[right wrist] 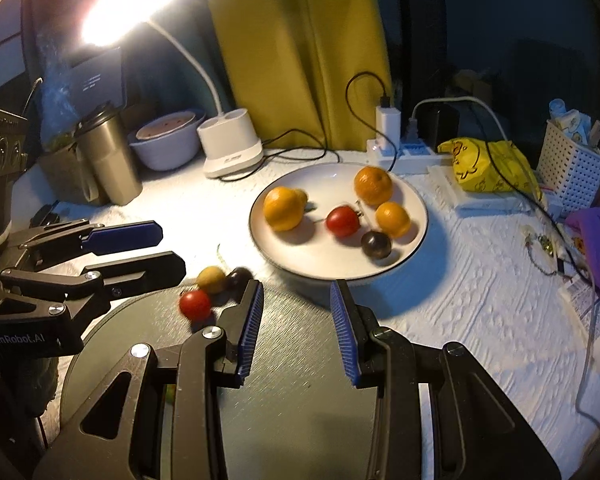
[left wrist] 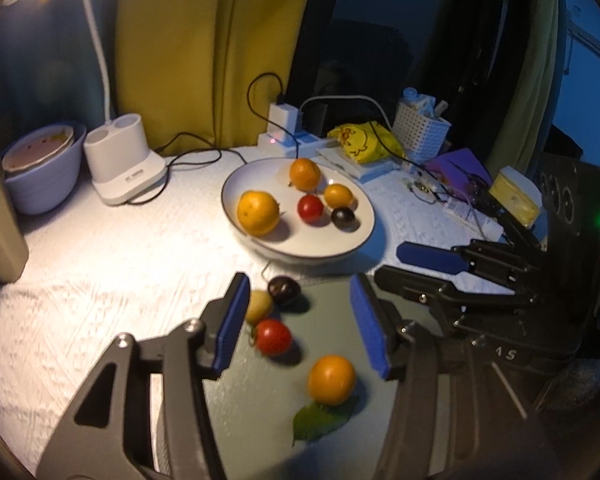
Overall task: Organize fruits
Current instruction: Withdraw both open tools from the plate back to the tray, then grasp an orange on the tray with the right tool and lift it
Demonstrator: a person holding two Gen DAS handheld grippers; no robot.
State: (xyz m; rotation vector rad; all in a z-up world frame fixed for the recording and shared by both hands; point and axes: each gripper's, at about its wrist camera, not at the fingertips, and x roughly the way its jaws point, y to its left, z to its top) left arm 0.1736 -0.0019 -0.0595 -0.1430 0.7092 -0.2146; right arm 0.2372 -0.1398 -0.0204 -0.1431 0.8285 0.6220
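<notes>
Both my grippers – left (left wrist: 300,330), right (right wrist: 296,330) – fingers wide apart, empty; orange fruit (left wrist: 331,380) + leaf (left wrist: 320,420) clear in left view only.

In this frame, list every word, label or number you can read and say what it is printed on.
"GenRobot.AI": on the body of the left tool, right wrist view.
"A S": on the body of the right tool, left wrist view; any other letters unreadable.
Print on the lamp base: too small to read.
Print on the yellow bag: cartoon figures only, no legible words.

left gripper (left wrist: 300,324) finger hides yellow fruit (left wrist: 260,305) partly.
</notes>
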